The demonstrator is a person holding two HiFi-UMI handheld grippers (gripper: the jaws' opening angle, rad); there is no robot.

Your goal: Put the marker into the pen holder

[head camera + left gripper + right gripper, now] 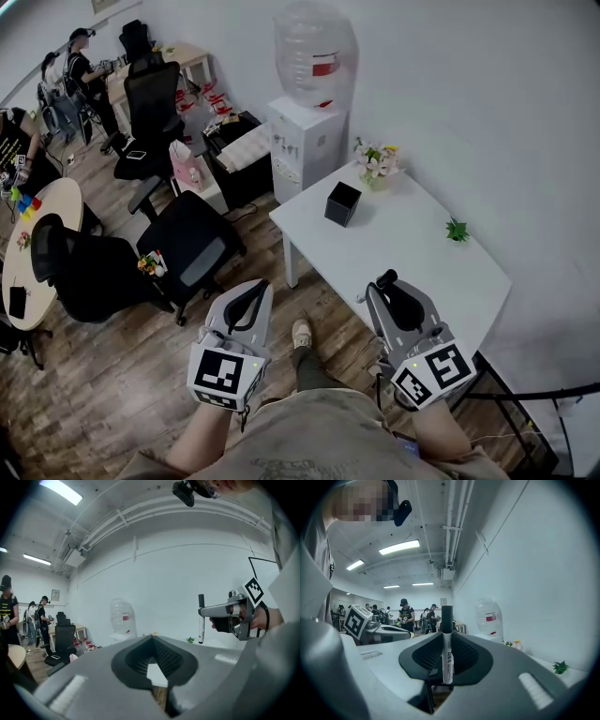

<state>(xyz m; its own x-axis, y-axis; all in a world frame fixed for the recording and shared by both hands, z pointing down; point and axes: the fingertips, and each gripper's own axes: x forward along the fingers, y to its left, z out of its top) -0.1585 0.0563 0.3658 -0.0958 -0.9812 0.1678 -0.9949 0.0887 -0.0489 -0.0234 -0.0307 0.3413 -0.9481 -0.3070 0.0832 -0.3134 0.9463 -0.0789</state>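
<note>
The right claw (446, 637) is clenched on the marker (447, 660). Its two dark ribbed pads press the white barrel from either side, leaving no more gap than the barrel's width. The marker stands upright in the middle of the right gripper view. Its black cap rises above the claw tips and its lower end hangs in the hollow behind the pads.

The left claw (152, 638) is clenched on nothing: its tips meet at a point in the centre of the left gripper view, with only the diamond-shaped hollow behind them. At the right of that view, a hand (220, 621) grips the other tool, with the marker vertical through its tip.

In the head view both forearms enter from the bottom edge. The grippers are level with each other in the lower half of the frame and point up-frame, with their marker cubes nearest the camera. The left one is over the wooden floor (122, 375). The right one's tip reaches the lower left edge of the white worktop (422, 253).

The black square pen holder (342, 202) stands on the worktop's upper part, above centre in the frame and well apart from the marker. A flower pot (377, 164) is just beyond it and a small green plant (457, 230) sits to the right.
</note>
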